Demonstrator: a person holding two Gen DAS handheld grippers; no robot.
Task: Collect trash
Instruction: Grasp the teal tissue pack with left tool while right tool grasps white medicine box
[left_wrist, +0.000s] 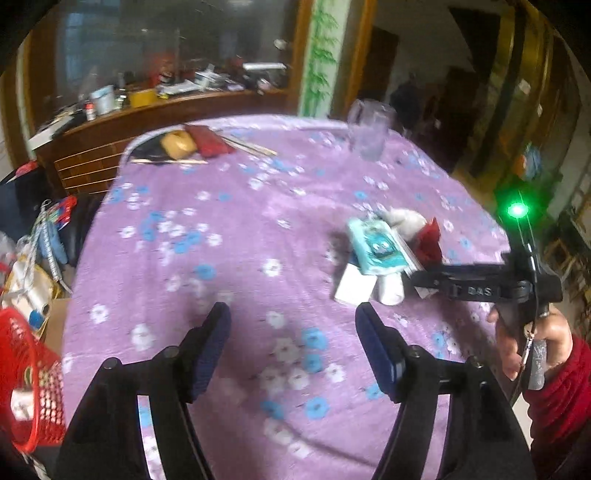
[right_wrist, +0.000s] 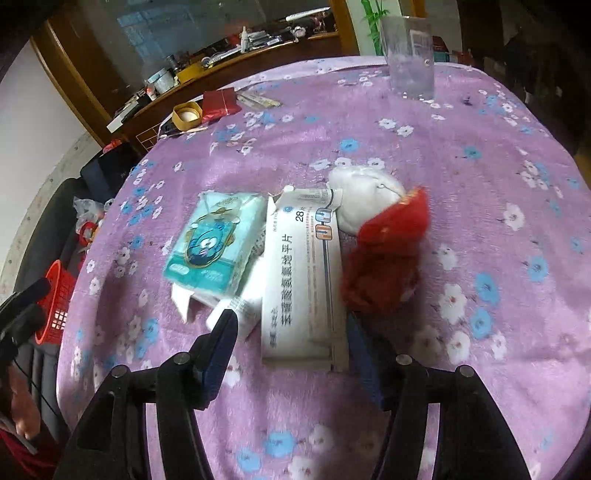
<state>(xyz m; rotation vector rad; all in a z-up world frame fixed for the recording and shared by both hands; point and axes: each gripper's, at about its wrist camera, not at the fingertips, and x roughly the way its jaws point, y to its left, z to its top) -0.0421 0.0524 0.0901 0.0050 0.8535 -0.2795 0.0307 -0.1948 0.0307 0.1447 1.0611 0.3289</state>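
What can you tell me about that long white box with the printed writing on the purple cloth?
The white box looks like thin cardboard, long and flat, printed with dark characters, "28" and a grey stripe. Its far end flap is torn open. It lies flat on the flowered tablecloth, against a teal tissue pack, white wad and red wrapper.

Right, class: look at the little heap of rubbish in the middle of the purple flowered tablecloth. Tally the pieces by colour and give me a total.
White: 3, the long white printed cardboard box, the crumpled white tissue wad, the small white carton under the pack
Teal: 1, the teal cartoon tissue pack
Red: 1, the crumpled red wrapper
Total: 5
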